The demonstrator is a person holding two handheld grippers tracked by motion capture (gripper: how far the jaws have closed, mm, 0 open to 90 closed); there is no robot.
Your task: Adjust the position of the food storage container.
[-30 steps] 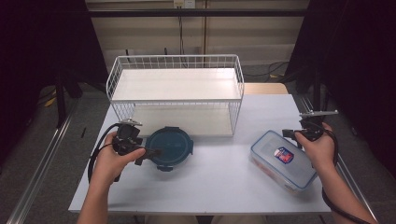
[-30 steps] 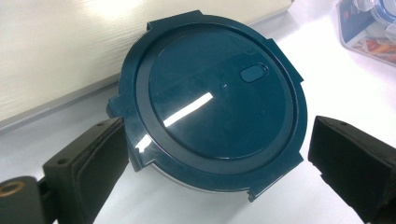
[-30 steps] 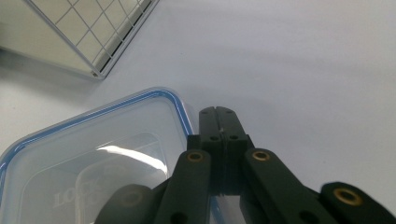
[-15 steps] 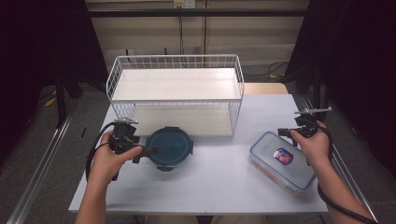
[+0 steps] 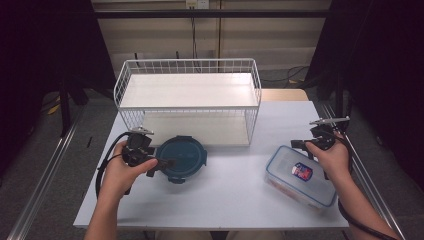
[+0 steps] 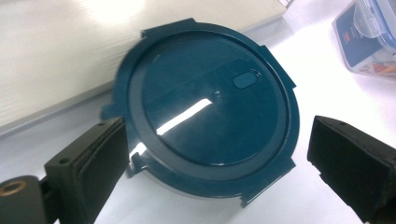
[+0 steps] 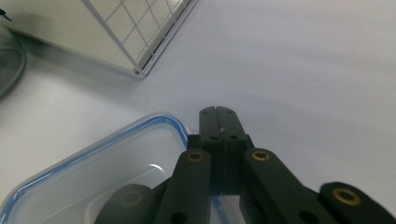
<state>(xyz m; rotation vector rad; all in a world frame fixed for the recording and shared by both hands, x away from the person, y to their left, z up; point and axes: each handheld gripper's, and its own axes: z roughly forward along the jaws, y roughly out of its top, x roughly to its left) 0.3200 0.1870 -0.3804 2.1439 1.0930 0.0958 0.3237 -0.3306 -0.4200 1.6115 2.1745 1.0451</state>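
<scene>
A round container with a dark teal lid (image 5: 181, 157) sits on the white table in front of the wire rack. My left gripper (image 5: 162, 161) is at its left edge, and in the left gripper view the jaws of my left gripper (image 6: 217, 135) stand wide open on either side of the teal lid (image 6: 205, 112), with the right pad clear of it. A clear rectangular container with a blue-rimmed lid (image 5: 300, 176) lies at the right. My right gripper (image 5: 304, 145) hovers over its far corner, shut on nothing (image 7: 218, 112), above the blue rim (image 7: 154, 119).
A white two-level wire rack (image 5: 187, 95) stands at the back middle of the table (image 5: 235, 200), and its lower corner (image 7: 135, 70) is near my right gripper. Table edges run close at left and right, with dark floor beyond them.
My right gripper has edged a little to the left, over the clear container's far corner. The left hand and both containers have kept still.
</scene>
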